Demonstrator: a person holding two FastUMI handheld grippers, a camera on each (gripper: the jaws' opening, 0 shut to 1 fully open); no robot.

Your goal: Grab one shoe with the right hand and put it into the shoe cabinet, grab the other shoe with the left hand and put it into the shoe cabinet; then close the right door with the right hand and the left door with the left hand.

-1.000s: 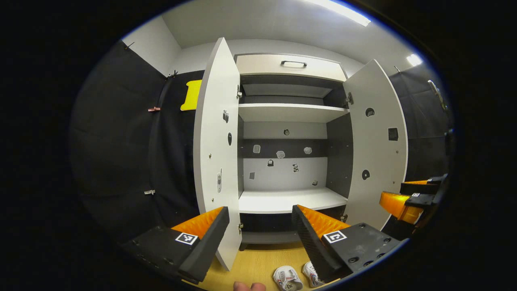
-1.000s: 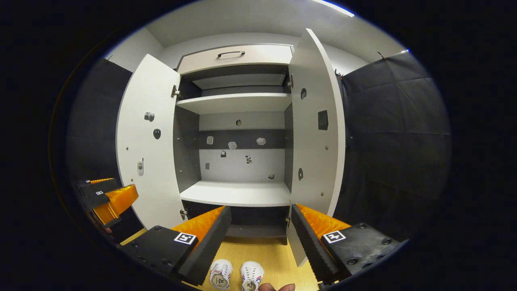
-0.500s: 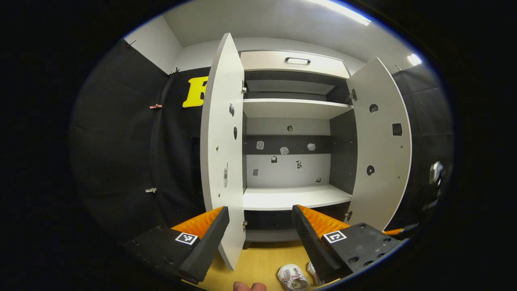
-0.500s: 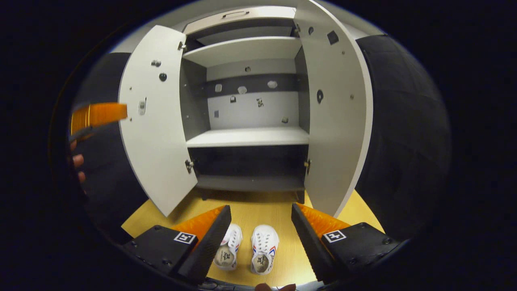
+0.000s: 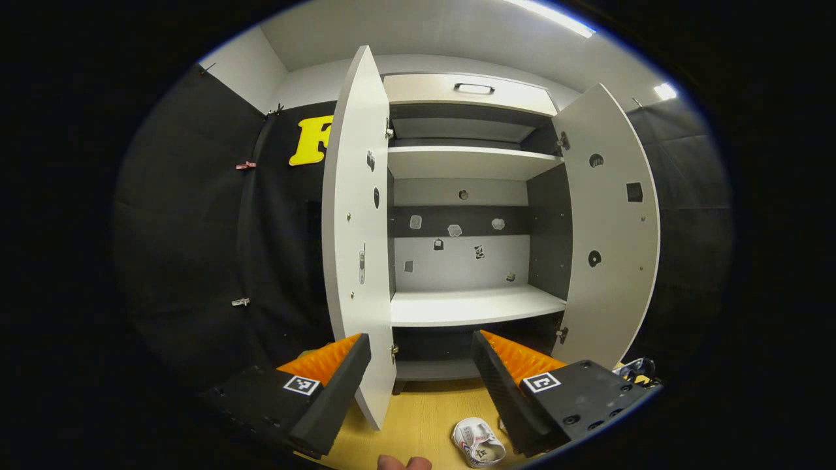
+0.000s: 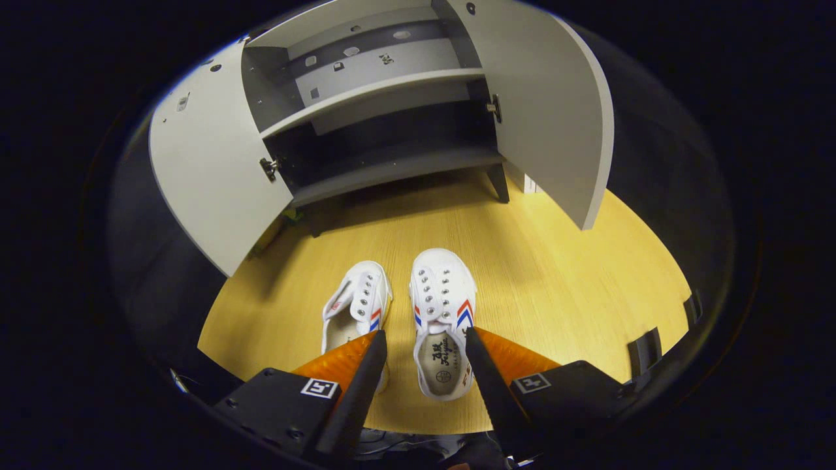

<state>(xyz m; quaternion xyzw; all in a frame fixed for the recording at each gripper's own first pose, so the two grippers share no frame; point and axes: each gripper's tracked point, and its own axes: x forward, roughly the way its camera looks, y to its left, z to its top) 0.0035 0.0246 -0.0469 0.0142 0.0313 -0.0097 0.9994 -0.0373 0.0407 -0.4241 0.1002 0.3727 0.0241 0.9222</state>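
2 white canvas shoes (image 6: 443,313) with red-and-blue stripes lie side by side on the yellow wooden floor (image 6: 555,274) before the open white shoe cabinet (image 6: 366,98), where the right gripper (image 6: 424,365), jaws apart, has dropped to straddle the right one's heel, while the left gripper (image 5: 421,372) hangs spread.

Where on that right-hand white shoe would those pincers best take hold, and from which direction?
Probably across the heel end of the right shoe, one finger on each side wall beside the opening, coming down from above and behind. It lies flat on the wooden floor, toe toward the cabinet, heel nearest the right hand-held gripper, whose open fingers already straddle that end.
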